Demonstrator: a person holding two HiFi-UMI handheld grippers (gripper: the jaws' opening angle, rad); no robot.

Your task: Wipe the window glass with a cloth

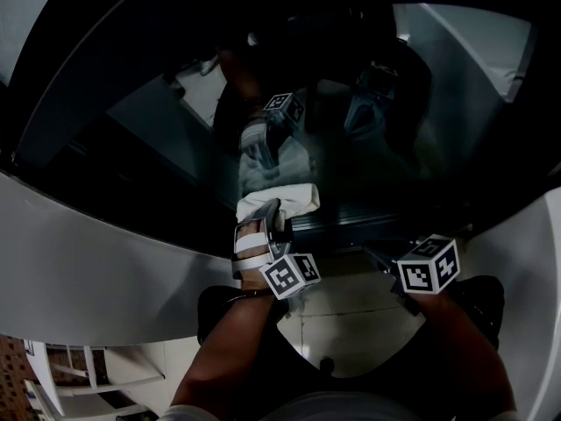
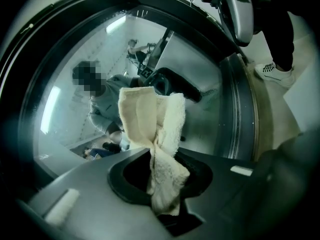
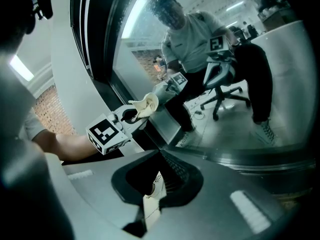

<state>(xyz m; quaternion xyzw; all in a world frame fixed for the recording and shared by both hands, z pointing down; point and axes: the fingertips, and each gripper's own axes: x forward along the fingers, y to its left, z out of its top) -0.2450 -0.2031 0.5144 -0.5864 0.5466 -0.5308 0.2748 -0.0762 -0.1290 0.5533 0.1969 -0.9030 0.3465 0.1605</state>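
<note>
The window glass (image 1: 368,130) is dark and mirrors the person who holds the grippers. My left gripper (image 1: 263,226) is shut on a cream terry cloth (image 1: 279,202), and the cloth's upper end lies at the lower part of the pane. In the left gripper view the cloth (image 2: 155,134) rises folded out of the left gripper (image 2: 162,184) in front of the glass (image 2: 100,64). My right gripper (image 1: 379,257) hangs lower right, off the glass, shut with nothing in it. The right gripper view looks past the right gripper (image 3: 160,154) to the left gripper (image 3: 131,115) and the cloth (image 3: 145,105).
A white window frame (image 1: 105,270) runs below the pane, and a dark sill rail (image 1: 368,226) lies under the cloth. Pale floor tiles (image 1: 351,314) lie beneath my arms. A person in dark trousers with a white sneaker (image 2: 272,71) stands to the right. An office chair (image 3: 225,84) is nearby.
</note>
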